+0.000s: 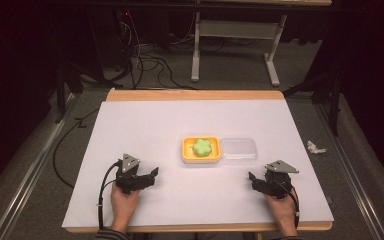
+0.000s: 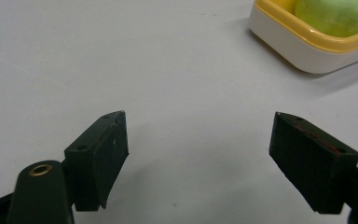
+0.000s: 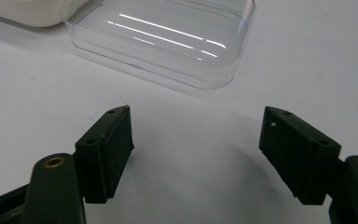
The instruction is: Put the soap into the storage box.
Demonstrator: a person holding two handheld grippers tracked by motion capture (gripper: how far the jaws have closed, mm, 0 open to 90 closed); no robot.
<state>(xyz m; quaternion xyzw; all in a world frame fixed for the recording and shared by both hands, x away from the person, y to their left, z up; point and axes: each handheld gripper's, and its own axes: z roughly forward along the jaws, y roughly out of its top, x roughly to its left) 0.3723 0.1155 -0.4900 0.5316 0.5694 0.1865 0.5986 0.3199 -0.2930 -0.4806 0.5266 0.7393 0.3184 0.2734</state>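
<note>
A yellow-and-white soap dish (image 1: 186,150) sits mid-table with a green flower-shaped soap (image 1: 201,146) in it. A clear plastic lid (image 1: 238,150) lies flat against its right side. My left gripper (image 1: 150,175) rests near the front left, pointing toward the dish, with its jaws wide apart and nothing between them. In the left gripper view, the left gripper (image 2: 200,116) is over bare table, with the dish (image 2: 298,51) and soap (image 2: 335,16) ahead to the right. My right gripper (image 1: 252,177) rests at the front right, also open. The right gripper view has the right gripper (image 3: 196,112) short of the lid (image 3: 168,42).
The white table top (image 1: 145,125) has a wooden strip (image 1: 195,95) along its far edge. A crumpled white scrap (image 1: 315,147) lies on the floor to the right. Cables (image 1: 150,65) and a desk frame (image 1: 235,45) are on the floor behind the table.
</note>
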